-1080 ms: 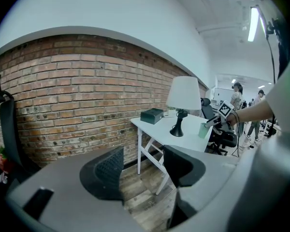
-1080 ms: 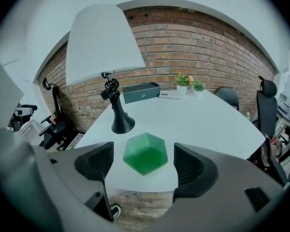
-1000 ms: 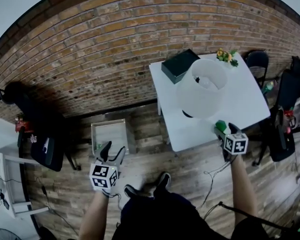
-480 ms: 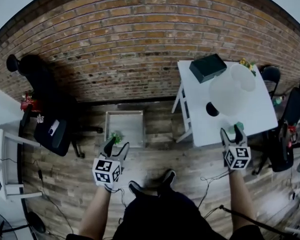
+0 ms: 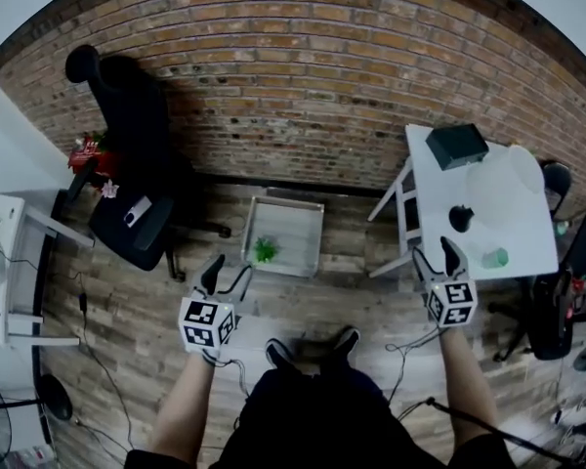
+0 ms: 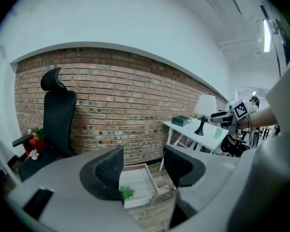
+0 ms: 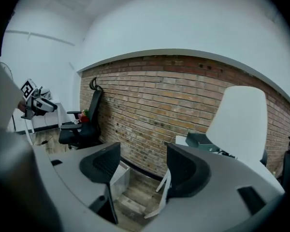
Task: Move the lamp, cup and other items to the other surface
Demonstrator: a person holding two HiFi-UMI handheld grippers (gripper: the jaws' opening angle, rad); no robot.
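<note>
**Both grippers empty – lamp and cup on the white worktop**

Head view: I am looking steeply down at a wooden floor in front of a brick wall. My left gripper [image 5: 227,277] hangs over the floor, just short of a shallow white tray [image 5: 295,225]. The tray lies on the boards with a small green plant [image 5: 265,250] in it. My right gripper [image 5: 437,259] sits at the near corner of the white worktop [image 5: 432,211], apart from everything on it. On that worktop stands the lamp [image 5: 503,186] with its broad white shade. The green cup [image 5: 495,258] stands near the front edge, close to the lamp's dark base, and a dark box [image 5: 456,146] sits at the wall end. A black office chair [image 5: 127,164] stands well to the left, by the wall.

Left gripper view: the fingers [image 6: 108,170] stand well apart with nothing between them. Past the gap I see the tray and its plant on the floor. The worktop with the lamp, cup and box lies off to the right, and the right gripper is held up in front of it.

Right gripper view: these fingers [image 7: 183,170] are also apart and hold nothing – only floor and a corner of the tray show through the gap. The lamp shade rises large on the right with the dark box just left of it. The chair stands far left by the wall.
</note>
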